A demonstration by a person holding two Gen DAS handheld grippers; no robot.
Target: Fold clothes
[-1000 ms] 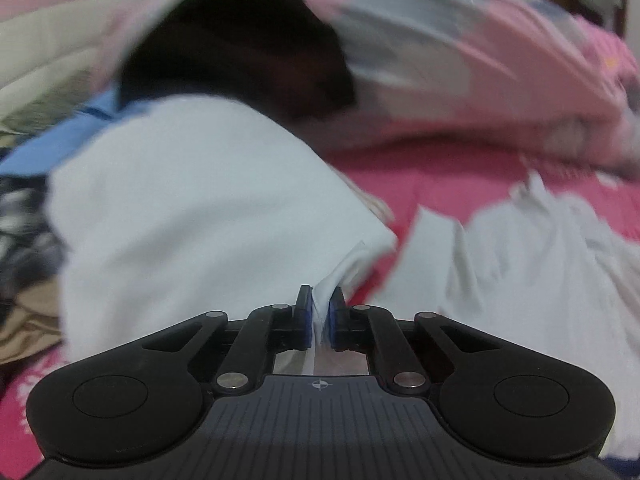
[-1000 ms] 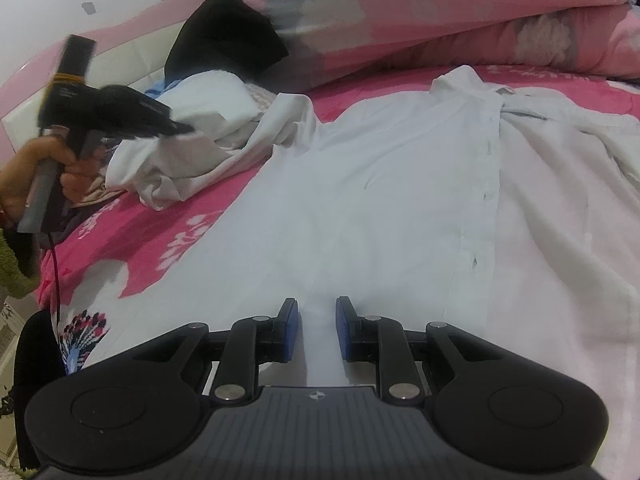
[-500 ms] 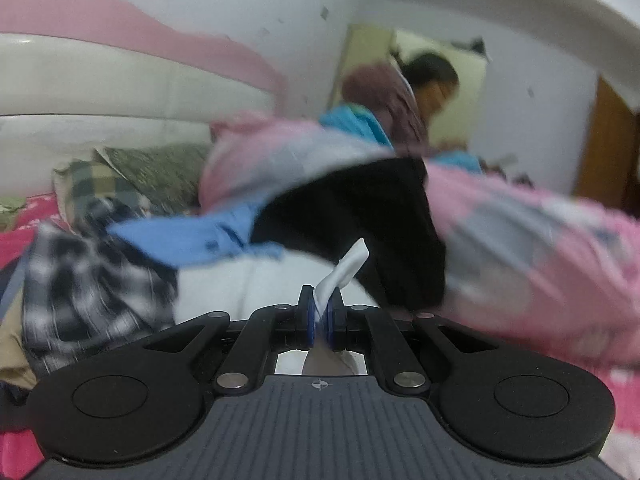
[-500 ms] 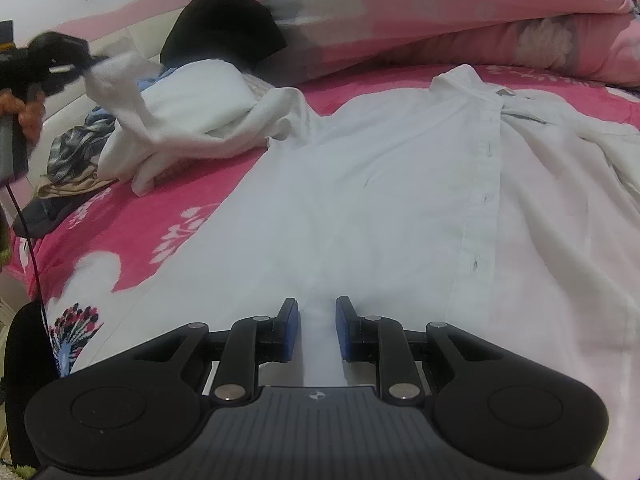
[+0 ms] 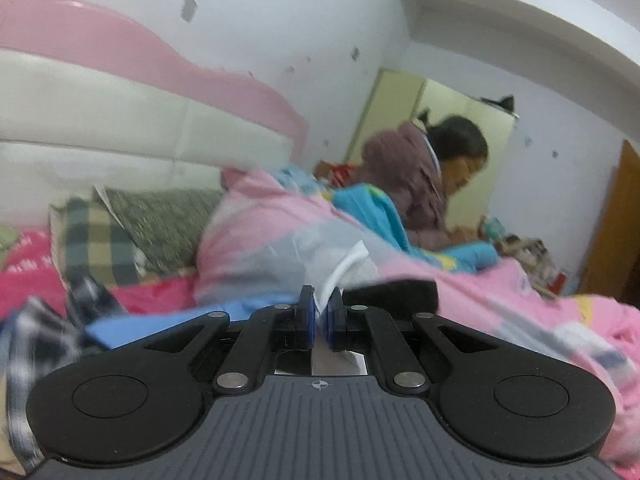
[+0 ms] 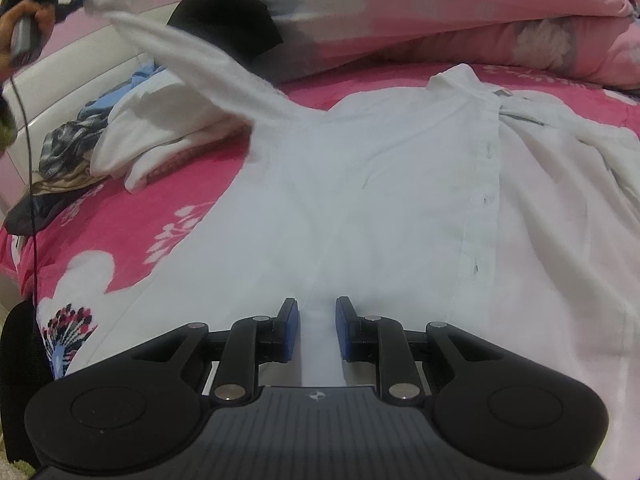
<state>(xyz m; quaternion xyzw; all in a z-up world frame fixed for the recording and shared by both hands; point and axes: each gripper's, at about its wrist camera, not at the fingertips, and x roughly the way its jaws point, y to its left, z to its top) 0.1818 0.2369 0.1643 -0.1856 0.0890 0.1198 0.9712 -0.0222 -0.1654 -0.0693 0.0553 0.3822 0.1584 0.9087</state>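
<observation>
Shirt lay on the bed; left tongs clenched its sleeve, right tongs gripped its hem.

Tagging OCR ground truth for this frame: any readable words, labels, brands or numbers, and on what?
None can be read.
Left gripper body: a small crosshair mark only, no letters.
Right gripper body: a small emblem, too small to read.
White shirt collar: a grey tag, too small and blurred to read.
Pink bedsheet: floral pattern, no writing.
Clutter beside the person: blurred, nothing legible.
</observation>
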